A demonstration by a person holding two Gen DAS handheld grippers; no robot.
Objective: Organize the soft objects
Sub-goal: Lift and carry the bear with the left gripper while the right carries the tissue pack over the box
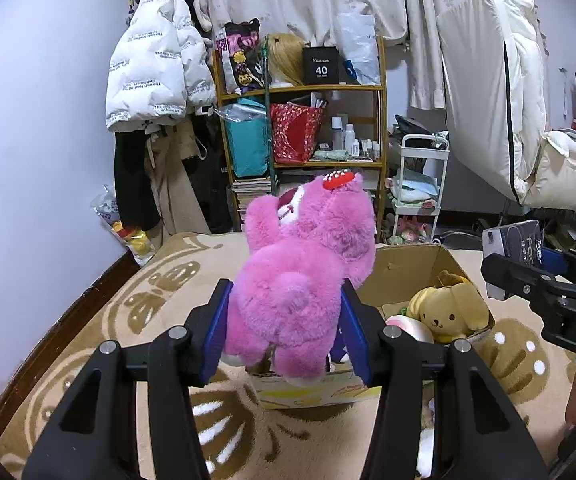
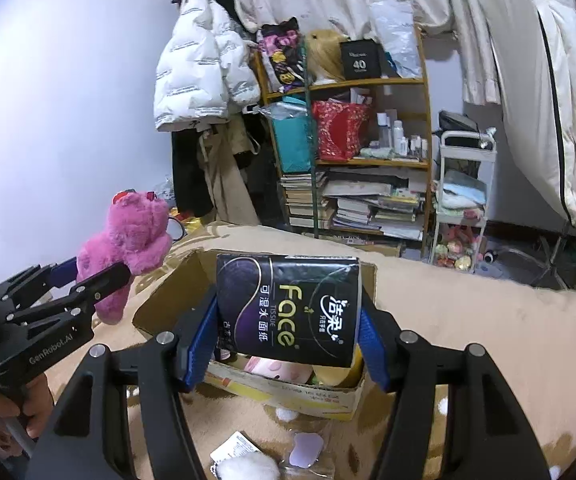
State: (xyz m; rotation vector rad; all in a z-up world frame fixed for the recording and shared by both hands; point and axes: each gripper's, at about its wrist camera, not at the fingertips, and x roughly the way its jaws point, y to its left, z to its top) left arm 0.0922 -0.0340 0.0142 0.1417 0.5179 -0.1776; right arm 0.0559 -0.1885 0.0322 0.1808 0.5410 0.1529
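My left gripper (image 1: 286, 320) pinches the pink bear (image 1: 303, 280), soft, light, held mid-body; my right gripper (image 2: 288, 332) squeezes the tissue pack (image 2: 288, 308), probably slippery.

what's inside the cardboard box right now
In the cardboard box sit a yellow dog plush and a pink-and-white soft toy. The pink bear and the tissue pack, both held above, hide the rest.

The fluffy plush bear (image 1: 299, 276) is bright pink with a red, white-dotted patch. The soft tissue pack (image 2: 288, 312) is black with gold lettering.
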